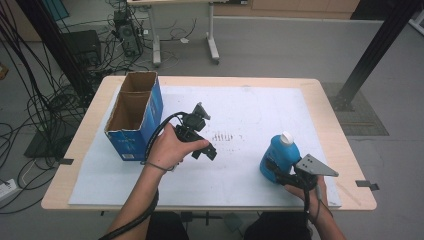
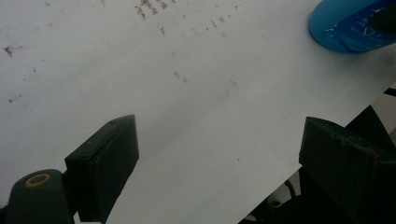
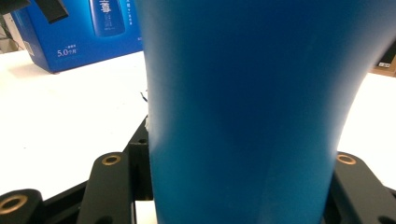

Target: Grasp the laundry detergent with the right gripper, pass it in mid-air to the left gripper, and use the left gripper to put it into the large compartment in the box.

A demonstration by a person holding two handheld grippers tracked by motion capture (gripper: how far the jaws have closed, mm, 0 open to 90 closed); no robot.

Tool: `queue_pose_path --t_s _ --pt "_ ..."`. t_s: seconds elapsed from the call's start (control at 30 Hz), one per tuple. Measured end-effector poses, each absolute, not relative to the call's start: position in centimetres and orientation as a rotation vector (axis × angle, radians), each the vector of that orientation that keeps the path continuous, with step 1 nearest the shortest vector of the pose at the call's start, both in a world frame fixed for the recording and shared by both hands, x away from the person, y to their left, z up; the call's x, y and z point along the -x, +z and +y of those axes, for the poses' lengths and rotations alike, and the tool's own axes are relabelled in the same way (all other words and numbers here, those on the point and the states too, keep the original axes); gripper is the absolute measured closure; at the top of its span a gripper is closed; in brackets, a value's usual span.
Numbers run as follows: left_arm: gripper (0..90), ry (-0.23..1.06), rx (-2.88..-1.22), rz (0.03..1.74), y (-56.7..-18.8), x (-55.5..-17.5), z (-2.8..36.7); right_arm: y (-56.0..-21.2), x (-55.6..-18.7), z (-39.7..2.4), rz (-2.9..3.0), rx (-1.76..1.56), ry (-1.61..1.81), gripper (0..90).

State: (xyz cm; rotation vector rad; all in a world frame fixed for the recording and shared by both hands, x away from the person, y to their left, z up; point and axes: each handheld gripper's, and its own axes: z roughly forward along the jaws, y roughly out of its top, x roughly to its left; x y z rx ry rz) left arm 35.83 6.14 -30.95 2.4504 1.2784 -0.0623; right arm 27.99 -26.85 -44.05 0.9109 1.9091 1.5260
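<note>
The blue bottle (image 1: 278, 159) with a white cap (image 1: 286, 137) stands upright on the white mat (image 1: 240, 107) near the right front part of the counter (image 1: 320, 107). The right claw (image 1: 274, 167) is clamped on its lower body from the person's side. In the right gripper view the bottle (image 3: 243, 112) rises between the two black jaws, which press on its sides low down, and its blue wall flares wider toward the top. The grey three-cornered plate (image 1: 314, 165) of that claw sits just right of the bottle, with the right hand (image 1: 307, 192) behind it at the counter's front edge.

The left claw (image 1: 206, 150) is near the middle of the mat, well apart from the bottle, held by the left hand (image 1: 172, 147). Its jaws stand apart with nothing between them; in the left gripper view they frame bare, lightly smudged mat (image 2: 196, 93), and the bottle's foot (image 2: 348, 30) shows at the upper right corner. A black cable (image 1: 132, 222) trails from this claw along the forearm.

A blue cardboard box (image 1: 134, 115), open at the top, stands on the left part of the counter, just beside the left hand. In the right gripper view the same box (image 3: 79, 32) shows beyond the bottle, with a bottle printed on its side. A patch of dark smudges (image 1: 225, 136) marks the mat between the two claws.
</note>
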Motion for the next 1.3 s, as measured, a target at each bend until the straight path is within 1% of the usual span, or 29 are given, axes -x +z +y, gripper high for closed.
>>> queue_pose_path --t_s 0.33,0.6,0.93,0.97,1.3 --pt "12.3 -0.052 -2.454 1.244 -30.2 -35.8 6.3 -43.8 -28.1 -26.7 1.927 -0.907 1.522 43.4" --pt "12.3 -0.016 -2.467 1.209 -29.0 -36.1 6.3 -42.5 -28.5 -26.9 1.938 -0.893 1.538 43.4" --pt "12.2 0.032 -2.499 1.101 -25.8 -35.9 5.9 -40.7 -29.3 -27.3 1.992 -0.862 1.587 43.4" --pt "12.1 0.055 -2.517 1.088 -25.1 -35.8 5.8 -40.2 -29.5 -27.3 2.005 -0.848 1.596 43.4" --pt "12.1 0.078 -2.564 0.973 -22.0 -35.7 5.7 -37.8 -30.7 -27.4 2.077 -0.767 1.648 43.3"
